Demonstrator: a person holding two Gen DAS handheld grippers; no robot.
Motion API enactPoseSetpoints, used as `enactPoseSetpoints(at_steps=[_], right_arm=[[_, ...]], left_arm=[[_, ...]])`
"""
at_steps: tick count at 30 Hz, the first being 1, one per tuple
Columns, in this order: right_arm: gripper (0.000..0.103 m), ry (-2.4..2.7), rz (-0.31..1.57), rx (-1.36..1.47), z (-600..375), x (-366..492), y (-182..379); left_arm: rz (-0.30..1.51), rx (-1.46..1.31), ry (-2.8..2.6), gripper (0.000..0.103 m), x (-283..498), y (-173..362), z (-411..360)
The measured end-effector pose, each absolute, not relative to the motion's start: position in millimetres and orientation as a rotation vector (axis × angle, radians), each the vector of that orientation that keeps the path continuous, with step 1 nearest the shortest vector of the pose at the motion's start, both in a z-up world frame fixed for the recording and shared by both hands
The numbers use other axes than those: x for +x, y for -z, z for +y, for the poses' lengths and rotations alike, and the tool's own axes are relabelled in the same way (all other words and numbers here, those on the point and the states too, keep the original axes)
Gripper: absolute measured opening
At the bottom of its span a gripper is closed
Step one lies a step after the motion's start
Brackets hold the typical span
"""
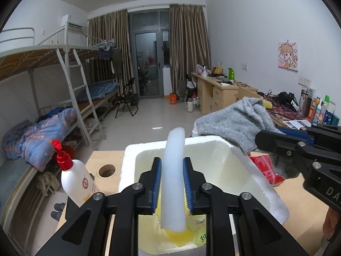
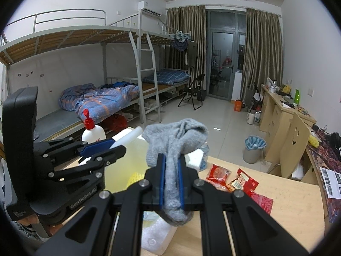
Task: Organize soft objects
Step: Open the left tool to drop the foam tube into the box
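You are in a dormitory room with white walls (image 1: 255, 32), a pale tiled floor (image 1: 149, 115) and artificial light reflecting on the tiles. On your left stands a metal bunk bed (image 2: 85, 42) with a ladder (image 2: 147, 74) and a blue quilt (image 2: 96, 100) on the lower bunk, and at the far end brown curtains (image 1: 187, 47) hang on both sides of a dark glass door (image 1: 147, 64), with a folding chair (image 2: 194, 91) near it. Along the right wall you see wooden desks (image 1: 215, 91) full of small things, a cartoon poster (image 1: 287, 56) above them, and a bin with a blue bag (image 2: 254, 148) on the floor.
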State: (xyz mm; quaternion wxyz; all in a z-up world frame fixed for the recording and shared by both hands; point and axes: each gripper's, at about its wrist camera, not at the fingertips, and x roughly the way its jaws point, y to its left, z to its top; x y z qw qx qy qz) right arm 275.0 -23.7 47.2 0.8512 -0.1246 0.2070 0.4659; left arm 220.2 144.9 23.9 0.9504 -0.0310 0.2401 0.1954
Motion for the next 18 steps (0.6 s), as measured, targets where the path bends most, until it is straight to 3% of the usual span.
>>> enactPoseSetpoints(at_steps=[3, 4, 18], right_arm=[[0.014, -0.981, 0.429, -0.264, -24.8, 273.2, -48.0], [0.014, -0.981, 0.428, -0.265, -24.9, 273.1, -47.9], [0.014, -0.982, 0.437, -0.263, -24.8, 274.2, -45.4]], left_arm=[[0.486, -0.075, -0.410, 0.082, 218.8, -22.5, 148.6], [0.477, -0.081, -0.416, 0.087, 217.8, -23.3, 149.7], [0.437, -0.072, -0.441, 0.087, 210.3, -27.3, 147.9]])
